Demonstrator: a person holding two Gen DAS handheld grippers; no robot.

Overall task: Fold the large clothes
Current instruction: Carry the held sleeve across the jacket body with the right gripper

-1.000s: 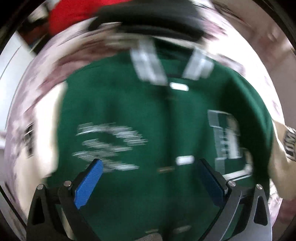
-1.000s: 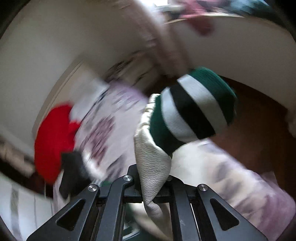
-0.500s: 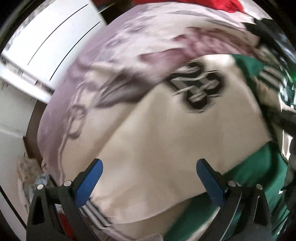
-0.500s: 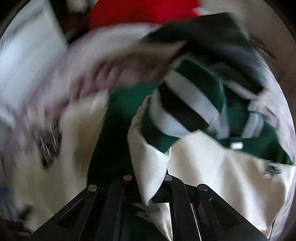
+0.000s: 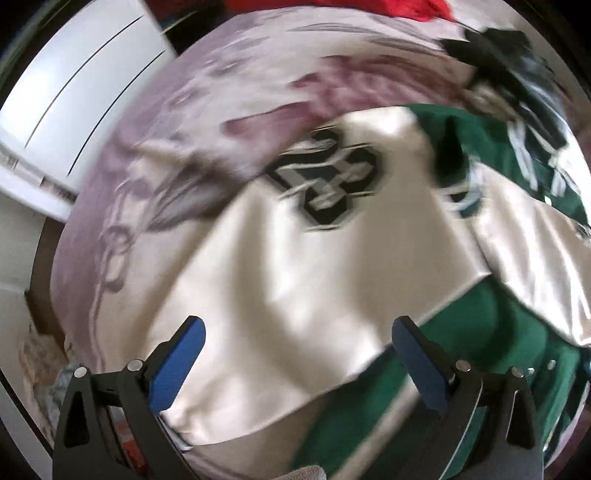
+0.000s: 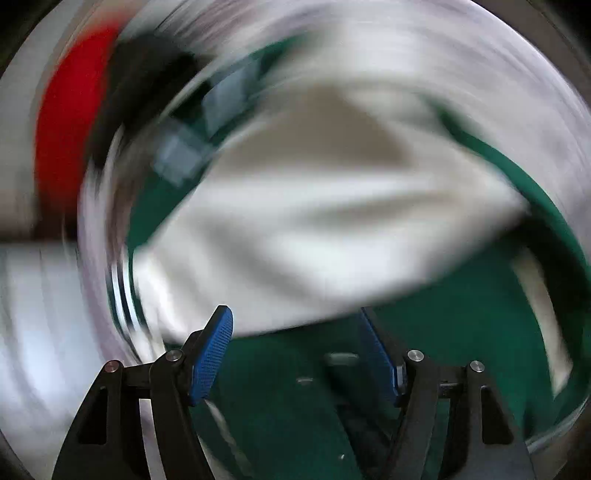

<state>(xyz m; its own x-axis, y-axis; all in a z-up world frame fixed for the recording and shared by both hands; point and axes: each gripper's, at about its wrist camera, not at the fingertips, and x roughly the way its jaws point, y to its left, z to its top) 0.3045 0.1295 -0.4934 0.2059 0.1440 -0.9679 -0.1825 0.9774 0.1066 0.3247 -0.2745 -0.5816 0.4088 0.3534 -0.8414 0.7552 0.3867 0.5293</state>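
Observation:
A green varsity jacket (image 5: 476, 339) with cream sleeves lies spread on a floral bedspread (image 5: 207, 122). In the left wrist view one cream sleeve (image 5: 258, 288) with a black and grey number patch (image 5: 328, 184) fills the middle. My left gripper (image 5: 295, 362) hovers open above this sleeve, nothing between its blue pads. In the blurred right wrist view the other cream sleeve (image 6: 314, 236) lies folded across the green jacket body (image 6: 461, 306). My right gripper (image 6: 295, 350) is above it with its jaws opening and nothing between them.
A red garment (image 5: 332, 7) and a black garment (image 5: 506, 48) lie at the far end of the bed; both show blurred in the right wrist view too. White cupboard doors (image 5: 74, 85) stand beyond the bed's left side. Dark floor shows at the left edge.
My right gripper has let go of the striped-cuff sleeve, which now lies across the jacket. My left gripper has swung from the green front over to the cream sleeve with the patch.

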